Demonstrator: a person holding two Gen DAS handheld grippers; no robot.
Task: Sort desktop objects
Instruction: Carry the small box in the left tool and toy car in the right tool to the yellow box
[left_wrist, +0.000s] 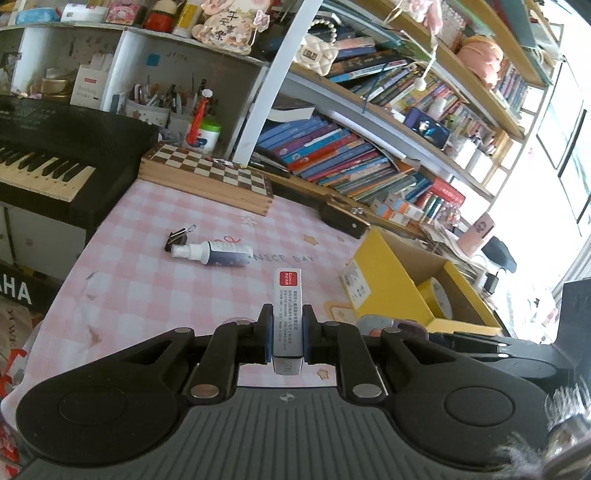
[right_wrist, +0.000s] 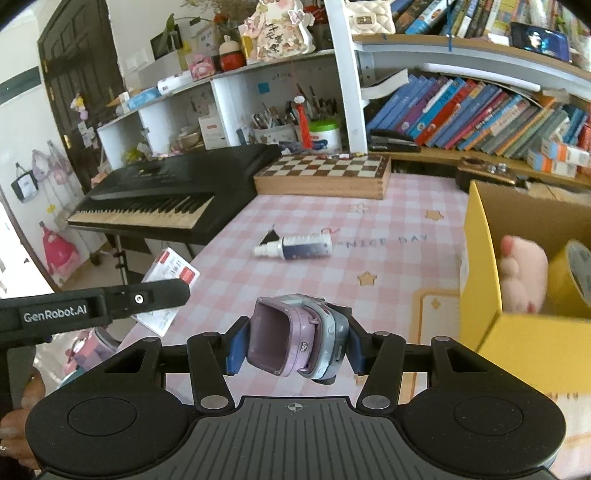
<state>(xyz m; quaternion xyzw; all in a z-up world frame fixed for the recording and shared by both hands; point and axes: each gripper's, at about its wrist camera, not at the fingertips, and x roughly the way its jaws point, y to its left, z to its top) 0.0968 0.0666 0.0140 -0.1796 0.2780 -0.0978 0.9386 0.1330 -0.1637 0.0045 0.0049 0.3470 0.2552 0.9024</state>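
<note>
The left claw (left_wrist: 287, 334) is gripping a slim white box (left_wrist: 287, 314) edge-on between its pads, the box's printed end jutting forward over the pink checked bench (left_wrist: 147, 273); the right claw (right_wrist: 295, 341) is clamping a purple and grey watch (right_wrist: 295, 341), its square face tilted toward the left pad. Both loads are hanging above the bench's near edge, and the yellow carton (right_wrist: 480, 266) is standing open at the bench's right edge, already holding a yellow tape roll (right_wrist: 569, 275) and a pink plush (right_wrist: 522, 277). The step in hand is likely carrying both items to the carton; doing it well is meaning keeping each grip firm while travelling, clearing the carton's near wall before lowering, and letting go only once the item is well inside, over the free space beside the tape roll. The watch is sitting skewed in the pads, so it is probably wanting a low, gentle drop; taking the hands in one at a time is avoiding a clash. A spray bottle (left_wrist: 210, 253) and a binder clip (left_wrist: 181, 234) are lying mid-bench, still unsorted.
</note>
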